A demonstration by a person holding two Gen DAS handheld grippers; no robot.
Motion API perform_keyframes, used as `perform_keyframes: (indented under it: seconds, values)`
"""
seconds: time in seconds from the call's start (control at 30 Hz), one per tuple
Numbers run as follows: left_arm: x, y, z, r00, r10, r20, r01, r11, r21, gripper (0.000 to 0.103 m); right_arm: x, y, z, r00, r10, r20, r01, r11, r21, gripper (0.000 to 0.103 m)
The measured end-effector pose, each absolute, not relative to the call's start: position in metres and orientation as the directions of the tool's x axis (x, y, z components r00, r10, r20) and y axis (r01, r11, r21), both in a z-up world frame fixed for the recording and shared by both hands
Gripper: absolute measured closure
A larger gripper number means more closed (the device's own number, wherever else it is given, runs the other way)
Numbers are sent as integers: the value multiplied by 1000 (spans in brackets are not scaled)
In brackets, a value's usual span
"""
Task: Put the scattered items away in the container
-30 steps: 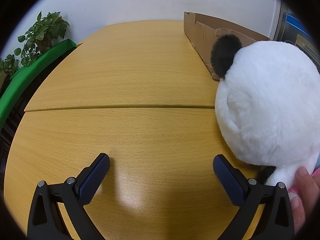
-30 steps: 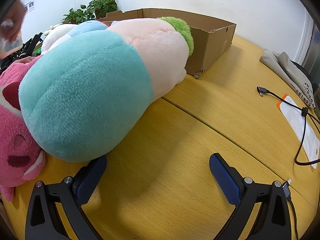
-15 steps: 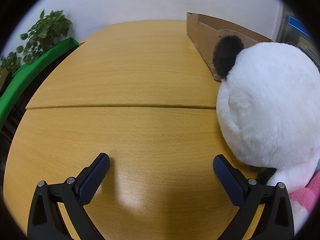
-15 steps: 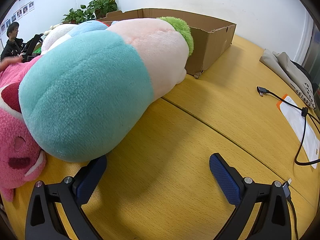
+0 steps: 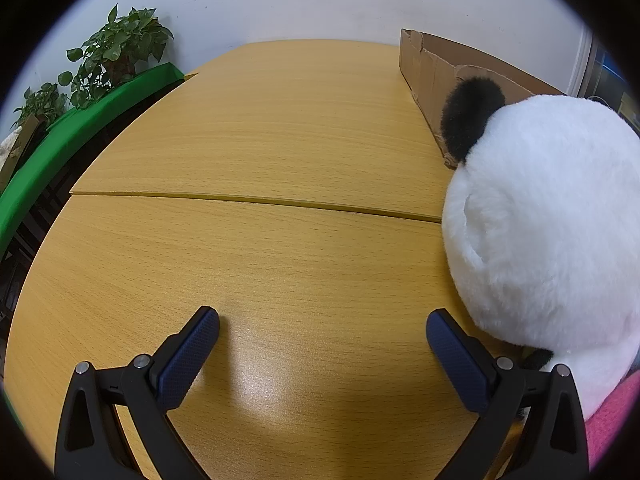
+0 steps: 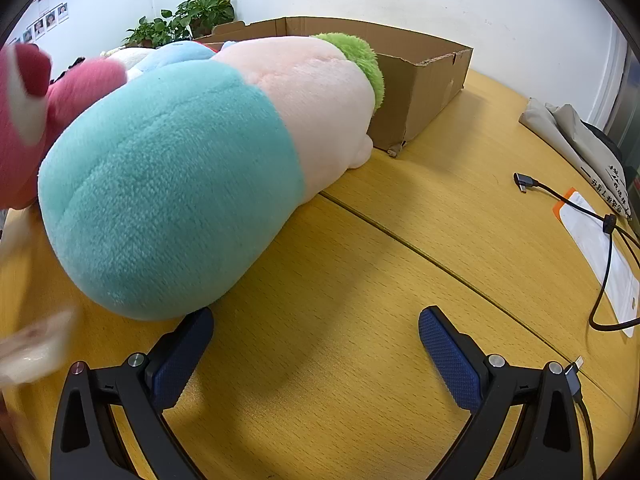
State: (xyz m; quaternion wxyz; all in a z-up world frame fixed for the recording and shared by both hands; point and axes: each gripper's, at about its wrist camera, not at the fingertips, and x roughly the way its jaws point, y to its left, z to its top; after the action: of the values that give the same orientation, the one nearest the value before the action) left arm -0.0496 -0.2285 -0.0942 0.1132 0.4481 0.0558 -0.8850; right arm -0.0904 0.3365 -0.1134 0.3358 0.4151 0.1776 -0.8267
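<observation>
Grippers idle over table, plush toys outside box

Table (image 5: 280, 160), of yellow wood with a seam across it, is seen in both views. Cardboard box (image 6: 420, 76) is placed at the far side, open at the top. A large plush toy (image 6: 192, 184) in teal and pale pink, with a green tuft, is laid on the table with its far end against the box wall. A white panda plush (image 5: 552, 232) with a black ear is set on the table near the box corner, just beside the left gripper's right finger. A pink plush (image 6: 36, 120) is seen blurred at the left edge of the right wrist view; whether it is resting or held cannot be told. A black cable (image 6: 604, 240) is laid across a white packet (image 6: 600, 252) at the right.

Left gripper (image 5: 322, 332) is spread wide, with nothing held between its fingers. Right gripper (image 6: 316, 330) is likewise spread wide and holds nothing; its left finger (image 6: 180, 356) is just beside the teal end.
</observation>
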Motion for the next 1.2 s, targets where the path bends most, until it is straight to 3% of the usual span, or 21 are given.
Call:
perform_keyframes:
  seconds: [0.53, 0.87, 1.0, 1.2]
  values:
    - [-49, -228, -95, -574, -150, -805, 250, -968, 3, 0, -90, 336, -113, -430, -408, -805, 702, -712, -14, 0]
    - [-48, -229, -95, -574, -149, -805, 248, -969, 3, 0, -66, 352, -107, -474, -286, -833, 570, -820, -43, 0]
    - [-50, -228, -96, -570, -164, -805, 267, -964, 7, 0, -8, 376, -80, -589, -155, -793, 423, -895, -139, 0]
    - [-12, -230, -85, -594, -172, -786, 258, -966, 16, 1, 84, 384, 3, -761, -155, -629, 189, -982, 14, 0]
